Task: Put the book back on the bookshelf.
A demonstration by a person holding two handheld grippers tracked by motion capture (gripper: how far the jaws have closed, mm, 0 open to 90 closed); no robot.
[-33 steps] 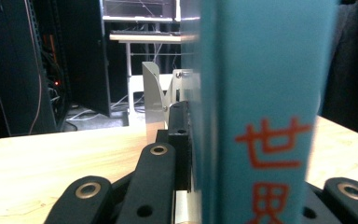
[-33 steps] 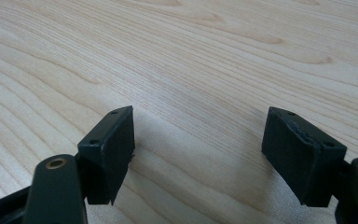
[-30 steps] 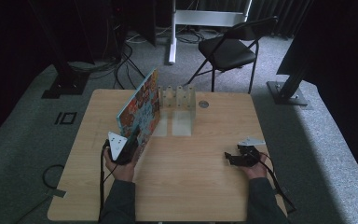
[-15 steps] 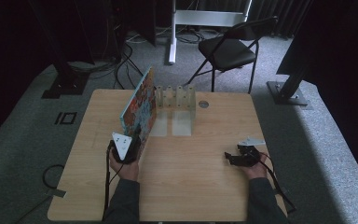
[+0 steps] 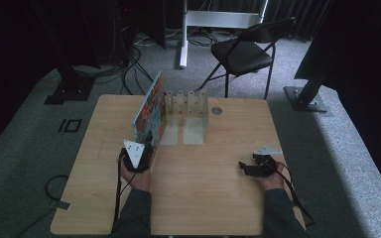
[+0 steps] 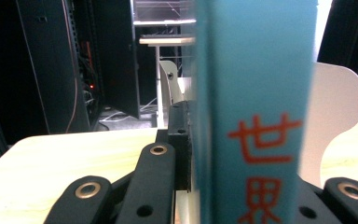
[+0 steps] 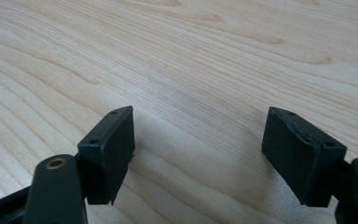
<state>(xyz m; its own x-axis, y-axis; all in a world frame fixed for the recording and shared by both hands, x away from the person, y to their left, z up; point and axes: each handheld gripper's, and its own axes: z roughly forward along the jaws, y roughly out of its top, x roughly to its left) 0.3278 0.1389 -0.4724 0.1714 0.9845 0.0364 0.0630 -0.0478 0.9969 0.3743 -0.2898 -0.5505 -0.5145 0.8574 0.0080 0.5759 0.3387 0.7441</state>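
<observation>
L gripper point(image 5: 144, 151) was clamped on the book's point(image 5: 150, 110) near bottom corner. In the L gripper view the jaws pinched the teal spine point(image 6: 256, 116) edge-on, orange characters running up it. Book stood upright on its lower edge on the table point(image 5: 208, 198), tilted a bit, its far end right beside the L end of the clear slotted rack point(image 5: 187, 103). The colourful cover faced away from the rack, to its L.

R gripper point(image 5: 250, 167) sat well off to the R of the rack and nearer the person, jaws wide apart w/ nothing between them; in the R gripper view its 2 pads point(image 7: 109, 149) hung just over bare wood.

Step in hand, my read: walking the book into 1 of the rack slots. Tips for doing it well:
- keep the clamp tight. A grip at 1 corner gives a long lever, so the book will want to pivot and flop.
- square the spine to the slot before pushing; it looked angled vs the rack dividers.
- slide along the table rather than lift, less wobble.
- rack is light plastic and prob shoves easily; bring the R gripper over to brace its far end.
- small disc point(image 5: 216, 111) just R of the rack isn't in the way.
</observation>
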